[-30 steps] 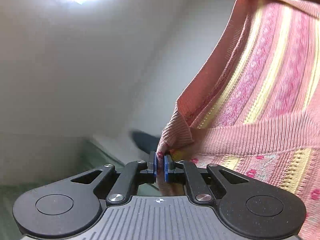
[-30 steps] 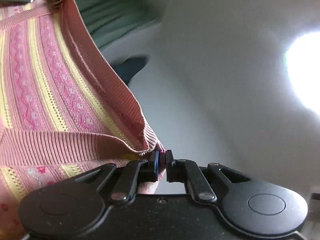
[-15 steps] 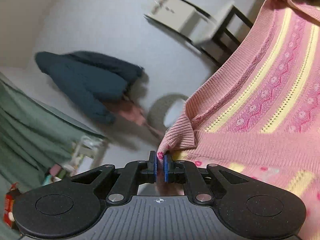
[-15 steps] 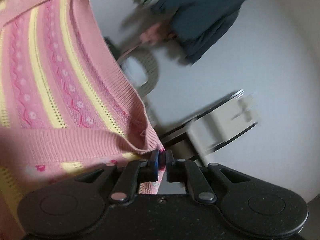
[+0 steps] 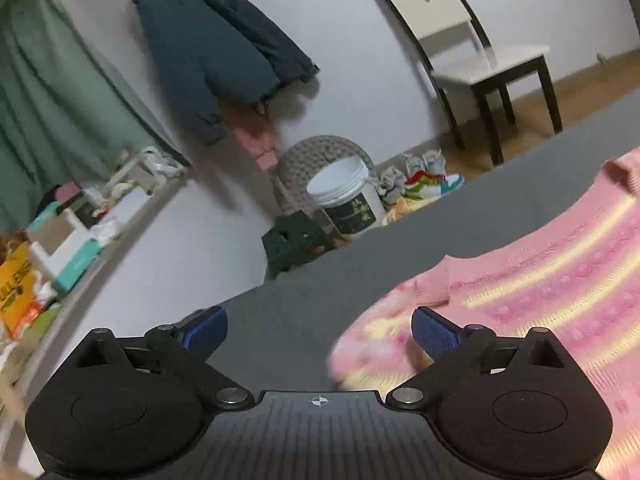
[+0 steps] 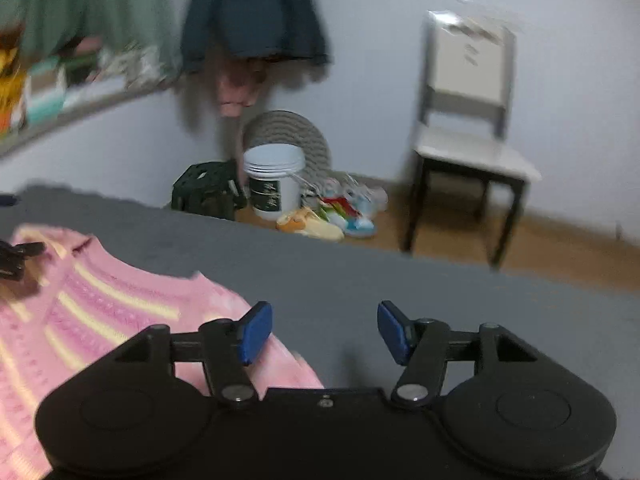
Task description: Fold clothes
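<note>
Pink striped knit sweater (image 5: 540,280) lying flat on a grey surface (image 5: 304,296), both grippers standing spread and empty.

Left gripper (image 5: 319,330) is hovering at the sweater's left edge: its blue pads (image 5: 434,332) are standing wide apart, one over bare grey surface, the other over pink knit, neither gripping fabric. Right gripper (image 6: 325,330) is hovering at the sweater's right edge with its fingers equally spread, its left pad overlapping the knit (image 6: 100,312) and its right pad over bare surface (image 6: 400,276). Beyond the surface edge, a dark blue jacket (image 5: 216,52) is hanging on the wall, a white bucket (image 5: 344,196) and coloured sneakers (image 5: 424,178) are sitting on the floor, and a white chair (image 5: 476,60) is standing at far right.
</note>
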A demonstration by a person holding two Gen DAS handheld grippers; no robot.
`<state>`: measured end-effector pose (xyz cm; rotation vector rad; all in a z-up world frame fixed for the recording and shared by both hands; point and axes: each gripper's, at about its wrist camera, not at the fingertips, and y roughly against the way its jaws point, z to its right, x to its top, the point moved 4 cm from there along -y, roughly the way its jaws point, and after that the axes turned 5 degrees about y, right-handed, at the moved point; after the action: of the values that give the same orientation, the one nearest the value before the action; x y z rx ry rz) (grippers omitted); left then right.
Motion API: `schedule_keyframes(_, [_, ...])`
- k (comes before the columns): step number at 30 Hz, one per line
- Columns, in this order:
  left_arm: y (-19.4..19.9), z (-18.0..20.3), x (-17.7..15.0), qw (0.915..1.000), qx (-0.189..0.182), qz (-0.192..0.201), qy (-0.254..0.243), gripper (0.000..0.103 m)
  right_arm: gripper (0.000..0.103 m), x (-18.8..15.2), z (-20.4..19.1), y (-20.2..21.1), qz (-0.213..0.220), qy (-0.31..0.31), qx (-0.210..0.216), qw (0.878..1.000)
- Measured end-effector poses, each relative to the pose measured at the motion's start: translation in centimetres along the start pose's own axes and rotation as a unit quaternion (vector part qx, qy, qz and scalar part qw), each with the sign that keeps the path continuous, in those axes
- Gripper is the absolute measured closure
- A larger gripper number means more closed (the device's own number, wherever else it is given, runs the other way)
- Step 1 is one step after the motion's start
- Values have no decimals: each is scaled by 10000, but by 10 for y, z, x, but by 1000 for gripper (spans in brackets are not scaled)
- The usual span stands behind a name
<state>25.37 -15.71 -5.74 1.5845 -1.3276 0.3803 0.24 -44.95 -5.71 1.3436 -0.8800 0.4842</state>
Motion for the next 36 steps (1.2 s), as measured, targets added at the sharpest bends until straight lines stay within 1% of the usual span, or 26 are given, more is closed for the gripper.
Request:
schedule_keyframes(2, [45, -8, -19, 9997, -172, 104, 168, 4, 48, -22, 33, 17, -196, -567, 108, 9981])
schedule_keyframes(4, [84, -17, -27, 9976, -478, 148, 485, 4, 52, -47, 62, 29, -336, -1227, 222, 9916])
schedule_keyframes(5, [106, -14, -33, 9954, -611, 187, 713, 4, 57, -59, 76, 36, -403, -1556, 278, 9866])
schedule_keyframes(7, [148, -10, -45, 9886, -890, 255, 1191, 4, 59, -80, 87, 40, -373, -2195, 603, 9730])
schedule_keyframes(9, [169, -11, -61, 9740, -1269, 249, 1862, 4, 61, -97, 97, 45, -362, -2748, 932, 9563])
schedule_keyframes(10, [181, -10, -69, 9646, -1427, 187, 2212, 4, 62, -104, 97, 41, -400, -2955, 1065, 9485])
schedule_keyframes(11, [188, -6, -76, 9538, -1576, 139, 2554, 4, 63, -108, 95, 39, -388, -3103, 1129, 9431])
schedule_keyframes(12, [192, 0, -85, 9428, -1769, 82, 2824, 4, 65, -112, 92, 26, -377, -3206, 1175, 9391])
schedule_keyframes(13, [196, 6, -93, 9328, -1943, 35, 3036, 4, 75, -115, 89, 20, -356, -3348, 1260, 9332])
schedule_keyframes(14, [196, 13, -98, 9306, -2033, 16, 3044, 4, 88, -117, 86, 15, -354, -3479, 1301, 9278])
schedule_keyframes(15, [193, 23, -103, 9326, -2022, -15, 2988, 4, 95, -116, 82, 14, -309, -3596, 1256, 9241])
schedule_keyframes(16, [191, 32, -107, 9347, -2024, -44, 2920, 4, 98, -115, 77, 12, -259, -3711, 1201, 9204])
schedule_keyframes(18, [187, 39, -110, 9384, -2071, -118, 2764, 4, 98, -113, 74, 10, -108, -3939, 1075, 9128])
schedule_keyframes(19, [187, 42, -113, 9384, -2051, -166, 2776, 4, 98, -112, 75, 15, 47, -3984, 916, 9126])
schedule_keyframes(21, [193, 45, -117, 9388, -2021, -182, 2783, 4, 99, -101, 81, 26, 440, -3838, 620, 9203])
schedule_keyframes(23, [186, 50, -117, 9441, -2016, -146, 2605, 4, 99, -82, 91, 44, 962, -3442, 195, 9338])
schedule_keyframes(24, [187, 53, -117, 9471, -2029, -128, 2483, 4, 99, -73, 95, 50, 1091, -3255, -67, 9392])
schedule_keyframes(26, [195, 55, -118, 9505, -2084, -144, 2298, 4, 99, -60, 106, 54, 1056, -3011, -544, 9462])
schedule_keyframes(27, [195, 57, -118, 9497, -2152, -189, 2266, 4, 99, -60, 111, 47, 887, -2979, -640, 9483])
schedule_keyframes(29, [191, 58, -118, 9439, -2306, -313, 2342, 4, 99, -65, 118, 27, 440, -2957, -845, 9505])
schedule_keyframes(30, [189, 57, -119, 9403, -2342, -354, 2443, 4, 99, -70, 118, 15, 207, -2934, -846, 9520])
schedule_keyframes(31, [187, 56, -119, 9366, -2408, -406, 2512, 4, 96, -75, 120, 6, 25, -2946, -772, 9525])
schedule_keyframes(33, [184, 53, -119, 9360, -2406, -425, 2535, 4, 85, -83, 121, -4, -149, -3121, -568, 9482])
schedule_keyframes(35, [183, 51, -119, 9373, -2369, -398, 2524, 4, 59, -87, 124, 3, -17, -3294, -558, 9426])
schedule_keyframes(36, [182, 51, -118, 9376, -2357, -387, 2525, 4, 55, -90, 130, 11, 132, -3368, -527, 9400])
